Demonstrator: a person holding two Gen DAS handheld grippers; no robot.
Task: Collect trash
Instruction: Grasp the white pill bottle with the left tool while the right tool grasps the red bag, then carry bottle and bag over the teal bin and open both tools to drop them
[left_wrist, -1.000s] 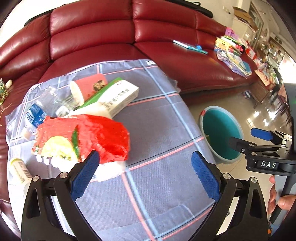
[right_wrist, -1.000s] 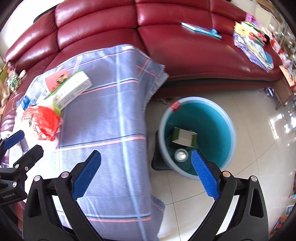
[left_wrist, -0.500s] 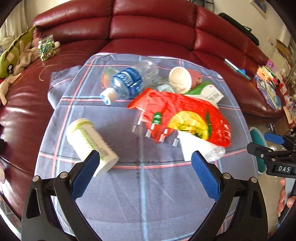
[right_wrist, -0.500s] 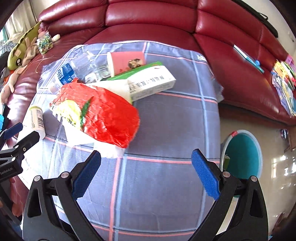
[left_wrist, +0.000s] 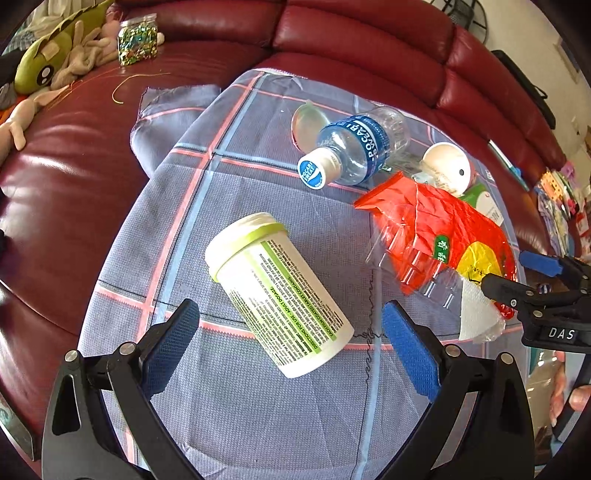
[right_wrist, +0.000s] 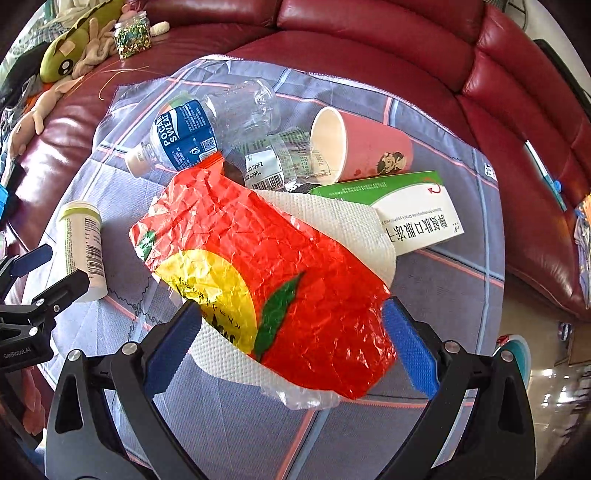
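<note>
Trash lies on a checked blue-grey cloth (left_wrist: 236, 413) (right_wrist: 461, 302). A white pill bottle with a green label (left_wrist: 277, 291) (right_wrist: 83, 247) lies on its side, its base between the blue pads of my open left gripper (left_wrist: 290, 350). My open right gripper (right_wrist: 291, 345) straddles the near end of a crumpled red wrapper (right_wrist: 273, 273) (left_wrist: 439, 229) that rests on a white paper towel (right_wrist: 343, 221). Behind these lie a clear plastic bottle with a blue label (left_wrist: 354, 147) (right_wrist: 207, 125), a pink paper cup (right_wrist: 358, 144) (left_wrist: 447, 166) and a green-and-white box (right_wrist: 402, 206).
The cloth covers a dark red leather sofa (left_wrist: 369, 44) (right_wrist: 388, 33). Plush toys (left_wrist: 55, 62) and a jar of coloured bits (left_wrist: 136, 38) sit at the far left. A teal bin's rim (right_wrist: 517, 350) shows on the floor at the right. A hand (left_wrist: 569, 391) holds the right gripper.
Both grippers have come in closer to the trash. The left now has the pill bottle's base between its pads; the right has closed in over the red wrapper. Both stay open.
</note>
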